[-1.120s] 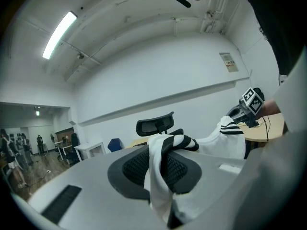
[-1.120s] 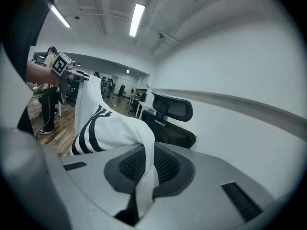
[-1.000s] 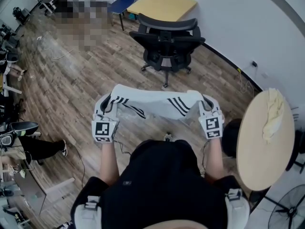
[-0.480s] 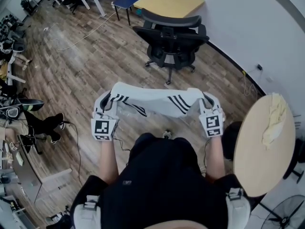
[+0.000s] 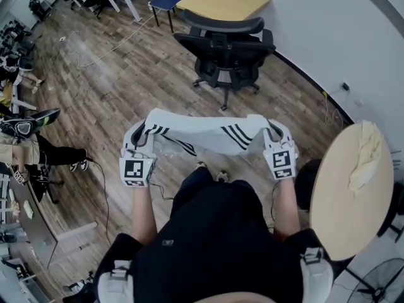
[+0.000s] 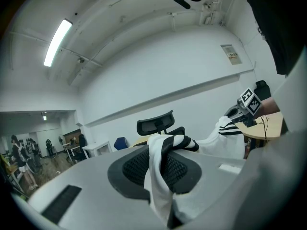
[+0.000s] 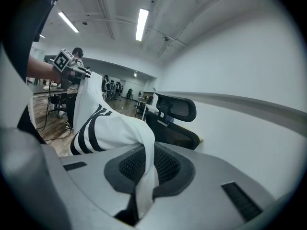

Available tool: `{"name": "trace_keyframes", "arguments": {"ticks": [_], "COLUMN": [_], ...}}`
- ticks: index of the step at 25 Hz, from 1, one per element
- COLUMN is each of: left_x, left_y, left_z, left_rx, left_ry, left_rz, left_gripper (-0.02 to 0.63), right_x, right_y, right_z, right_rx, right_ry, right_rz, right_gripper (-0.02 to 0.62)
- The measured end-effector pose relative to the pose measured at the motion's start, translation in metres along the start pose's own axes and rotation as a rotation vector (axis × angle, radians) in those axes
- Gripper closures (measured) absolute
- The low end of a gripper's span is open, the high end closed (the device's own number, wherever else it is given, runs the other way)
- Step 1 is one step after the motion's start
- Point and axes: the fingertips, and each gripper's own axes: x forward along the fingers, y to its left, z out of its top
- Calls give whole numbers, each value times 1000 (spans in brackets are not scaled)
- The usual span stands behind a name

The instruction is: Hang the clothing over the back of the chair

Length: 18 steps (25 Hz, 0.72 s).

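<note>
A white garment with black stripes (image 5: 205,133) hangs stretched between my two grippers at chest height. My left gripper (image 5: 140,139) is shut on its left end, and the cloth (image 6: 160,176) shows pinched between the jaws. My right gripper (image 5: 273,134) is shut on the right end, where the cloth (image 7: 144,176) runs down between the jaws. The black office chair (image 5: 224,46) stands ahead on the wood floor, its back and headrest (image 7: 176,108) facing me, also seen as the chair (image 6: 154,125) beyond the garment. The garment is well short of the chair.
A round wooden table (image 5: 350,188) with a pale cloth (image 5: 364,153) stands at my right. A square yellow table (image 5: 224,0) sits behind the chair by the white wall. Desks and another person's legs (image 5: 50,156) lie at the left. A cable trails on the floor.
The view has shifted slightly towards the chair. Both grippers still hold the garment stretched the same way. The person at the left has moved a little.
</note>
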Motion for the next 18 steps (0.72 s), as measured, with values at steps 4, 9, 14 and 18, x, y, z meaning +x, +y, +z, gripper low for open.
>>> {"name": "trace_keyframes", "arguments": {"ticks": [4,9,14,18], "left_x": [5,16,36,53], "left_y": [1,2,5,10], "left_z": [-2,-10,-7,-6], "left_rx": [-3,-17,-24,-32], "left_ry": [6,21,-11,-18], "left_rz": [-8,-24,-34,-42], "left_gripper": [569,569,569,569], "right_x": [0,3,8,14], "right_y": [-2,-8,-16,-26], "right_z": [-1,-2,-1,3], "right_rx": [7,3,4,1], "right_ry": [7,19,33,41], "right_rz": [-6,-24,-39,-55], "right_gripper": [580,580,580,580]}}
